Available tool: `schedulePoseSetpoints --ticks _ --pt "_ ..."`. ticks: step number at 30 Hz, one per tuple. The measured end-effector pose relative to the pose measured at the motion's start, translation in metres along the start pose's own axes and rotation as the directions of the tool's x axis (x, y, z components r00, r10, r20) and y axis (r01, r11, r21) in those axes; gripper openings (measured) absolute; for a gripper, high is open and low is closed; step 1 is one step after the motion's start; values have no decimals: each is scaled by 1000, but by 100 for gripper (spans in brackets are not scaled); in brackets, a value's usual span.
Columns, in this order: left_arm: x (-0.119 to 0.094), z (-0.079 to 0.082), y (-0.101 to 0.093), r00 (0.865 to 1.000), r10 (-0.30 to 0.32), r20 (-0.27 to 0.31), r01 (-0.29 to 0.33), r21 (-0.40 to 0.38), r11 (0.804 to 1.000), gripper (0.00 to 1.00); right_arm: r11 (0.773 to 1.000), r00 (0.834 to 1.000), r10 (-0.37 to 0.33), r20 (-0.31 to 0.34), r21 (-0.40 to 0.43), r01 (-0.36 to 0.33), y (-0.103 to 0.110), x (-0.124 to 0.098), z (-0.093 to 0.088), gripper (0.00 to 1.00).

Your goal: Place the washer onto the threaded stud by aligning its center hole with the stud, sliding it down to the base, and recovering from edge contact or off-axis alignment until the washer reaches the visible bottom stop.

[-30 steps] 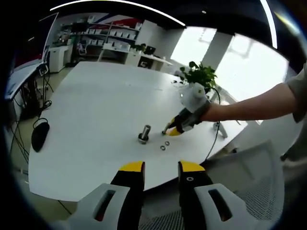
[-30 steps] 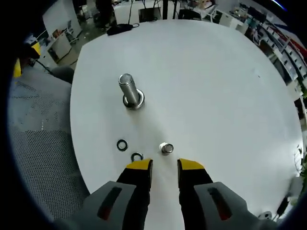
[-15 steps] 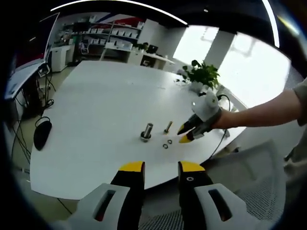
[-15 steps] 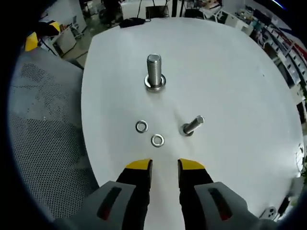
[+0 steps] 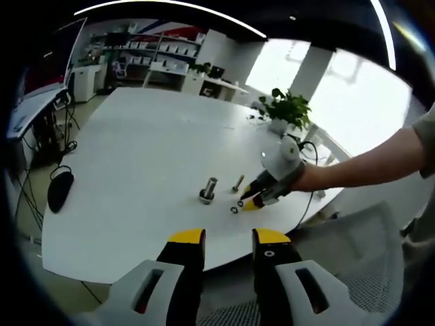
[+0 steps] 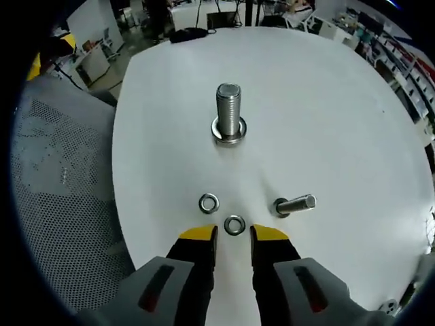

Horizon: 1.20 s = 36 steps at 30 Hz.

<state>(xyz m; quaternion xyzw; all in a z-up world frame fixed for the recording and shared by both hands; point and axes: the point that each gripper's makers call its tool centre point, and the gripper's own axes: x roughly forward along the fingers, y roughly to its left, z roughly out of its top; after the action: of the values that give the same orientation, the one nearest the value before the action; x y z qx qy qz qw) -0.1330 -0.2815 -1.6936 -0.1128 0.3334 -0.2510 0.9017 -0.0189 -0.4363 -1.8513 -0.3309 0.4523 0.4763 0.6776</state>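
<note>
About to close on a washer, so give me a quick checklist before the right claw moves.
1. Right claw open: ok.
2. Near washer centred just ahead of the tips: ok.
3. Second washer apart from it: ok.
4. Large stud upright, shank bare above its base: ok.
5. Small bolt off to the side of the path: ok.
6. Left claw open, back from the table: ok.

A white table [image 5: 136, 156] stands before shelving [image 5: 146, 51] and bright windows [image 5: 353, 102].
</note>
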Motion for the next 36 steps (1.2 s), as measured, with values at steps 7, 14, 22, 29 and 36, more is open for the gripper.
schedulePoseSetpoints --ticks 7,14,22,29,36 --pt "-1 1 1 1000 7 9 -7 -3 1000 26 995 995 28 -95 -90 -37 -3 1 0 16" --pt "-1 2 2 1000 11 11 -11 -5 1000 25 982 965 43 -260 -168 -89 0 1 1 15" --pt "0 -1 1 1000 7 -6 -7 0 1000 25 974 928 -39 -370 -221 -47 -2 8 4 14" --pt "0 -1 2 1000 6 -10 -6 0 1000 25 984 959 -10 -284 -176 -42 3 -1 -1 14" --pt "0 -2 3 1000 21 -13 -21 -1 1000 25 995 994 0 -112 -98 -11 -5 1 -6 14"
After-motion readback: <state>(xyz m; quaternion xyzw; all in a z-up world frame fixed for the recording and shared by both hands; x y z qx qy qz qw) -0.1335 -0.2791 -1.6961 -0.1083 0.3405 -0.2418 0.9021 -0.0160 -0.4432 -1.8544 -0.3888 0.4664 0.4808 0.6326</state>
